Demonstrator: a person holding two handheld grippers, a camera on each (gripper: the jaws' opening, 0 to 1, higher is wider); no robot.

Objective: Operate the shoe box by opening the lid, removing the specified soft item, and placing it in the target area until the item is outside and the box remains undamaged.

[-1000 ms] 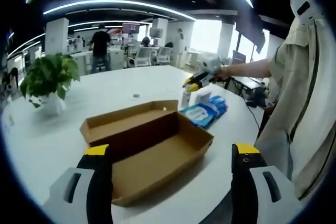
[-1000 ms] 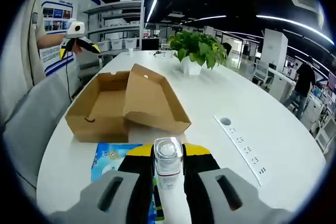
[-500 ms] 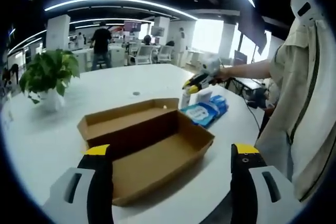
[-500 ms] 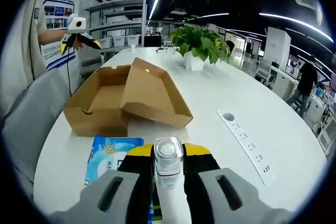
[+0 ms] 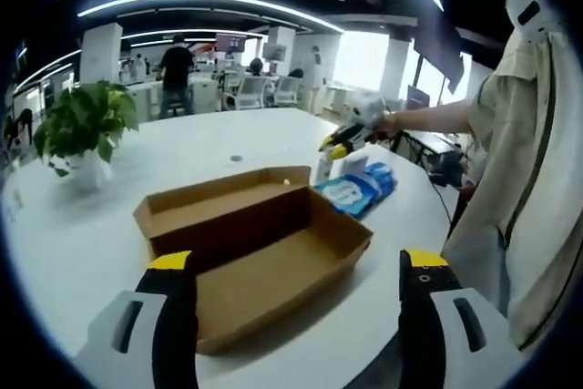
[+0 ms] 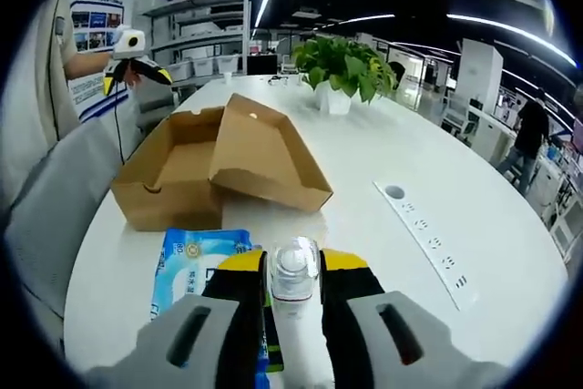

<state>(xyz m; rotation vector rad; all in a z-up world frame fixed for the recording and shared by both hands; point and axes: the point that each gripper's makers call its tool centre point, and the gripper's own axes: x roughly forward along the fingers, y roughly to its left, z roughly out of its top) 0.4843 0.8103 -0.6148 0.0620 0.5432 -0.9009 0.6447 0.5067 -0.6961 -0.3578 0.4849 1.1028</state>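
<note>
Little has moved since the earlier frames: right gripper view has dipped slightly, so the wipes pack sits a bit higher and fuller in view; box, pack and bottle keep their places. White table [image 6: 428, 170] carries everything. Shoe box [image 5: 260, 252], brown cardboard, lies open near the table edge closest to the person, its lid [image 5: 219, 202] folded back flat beside the tray; tray interior, as far as seen, shows bare cardboard. In right gripper view the same box [image 6: 196, 175] sits just beyond the pack, lid [image 6: 269, 161] tilted up toward the table's middle. Potted plant [image 5: 82, 129] stands well apart from the box, toward the far edge; also seen at [image 6: 346, 66]. Power strip [image 6: 424, 243] is set into the table surface, well clear of the box. Soft item: blue wipes pack [image 6: 196, 266] lies flat on the table outside the box, just beside its short end; also at [image 5: 357, 190]. Right gripper [image 6: 291, 266] is clenched on a small clear-capped bottle [image 6: 291, 284], held upright between the jaws above the pack. Left gripper [image 5: 291, 266] hovers over the box, jaws released and spread wide, holding nothing.
</note>
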